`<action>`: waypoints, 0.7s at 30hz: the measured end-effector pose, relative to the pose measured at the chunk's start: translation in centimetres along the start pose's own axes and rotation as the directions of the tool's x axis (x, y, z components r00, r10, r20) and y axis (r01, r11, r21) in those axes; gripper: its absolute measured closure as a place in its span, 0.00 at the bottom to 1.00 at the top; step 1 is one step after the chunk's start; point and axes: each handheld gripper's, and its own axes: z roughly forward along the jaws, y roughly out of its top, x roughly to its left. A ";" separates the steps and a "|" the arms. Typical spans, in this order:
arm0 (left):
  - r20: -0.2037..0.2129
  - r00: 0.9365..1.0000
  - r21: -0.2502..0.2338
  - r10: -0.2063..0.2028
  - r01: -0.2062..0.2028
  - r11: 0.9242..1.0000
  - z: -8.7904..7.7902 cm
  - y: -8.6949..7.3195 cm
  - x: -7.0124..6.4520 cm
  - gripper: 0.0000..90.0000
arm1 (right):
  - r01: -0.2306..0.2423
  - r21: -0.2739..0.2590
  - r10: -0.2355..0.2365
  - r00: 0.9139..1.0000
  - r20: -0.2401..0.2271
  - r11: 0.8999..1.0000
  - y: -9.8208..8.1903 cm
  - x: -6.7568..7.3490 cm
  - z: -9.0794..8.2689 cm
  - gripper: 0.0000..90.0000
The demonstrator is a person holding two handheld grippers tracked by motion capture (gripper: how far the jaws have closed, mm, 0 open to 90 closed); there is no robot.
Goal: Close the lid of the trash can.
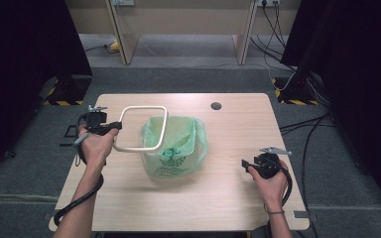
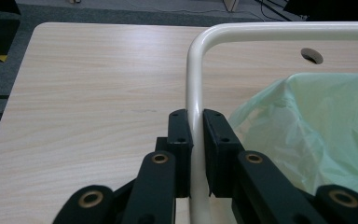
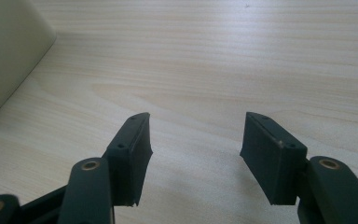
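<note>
The cream frame (image 1: pixel 143 128), a rounded rectangular hoop of tube, hangs above the left half of the table (image 1: pixel 129 208), tilted so its far side sits higher and its near bar dips toward the bin. Its right-hand side already overlaps the left rim of the green bag (image 1: pixel 176 146), which lines a small bin standing at the middle of the table, its mouth open upward. So the frame is still offset to the left of the bag mouth, and its longer sides run left to right across the table.

Your left gripper (image 1: pixel 110 127) has the frame by its short left side. In the left gripper view the two black pads are pressed on the tube (image 2: pixel 195 116) from either side, with the tube running straight up between them before it bends right along the far bar. The bag (image 2: pixel 317 130) lies to the right of that grip, so I judge the coming move to be a shift to the right and then down, keeping the hoop level so it settles around the bag's rim rather than catching one edge.

Your right gripper (image 1: pixel 250 165) rests low over the table well to the right of the bag, jaws standing wide apart with nothing between them (image 3: pixel 196 154). It is the nearer hand to the bag's right side, free to steady the bin.
</note>
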 end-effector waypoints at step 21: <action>0.022 0.999 0.009 0.024 -0.024 1.000 0.1 0.0 -1.4 0.90 | -0.005 0.003 0.005 1.000 -0.002 1.000 0.0 0.0 0.0 0.46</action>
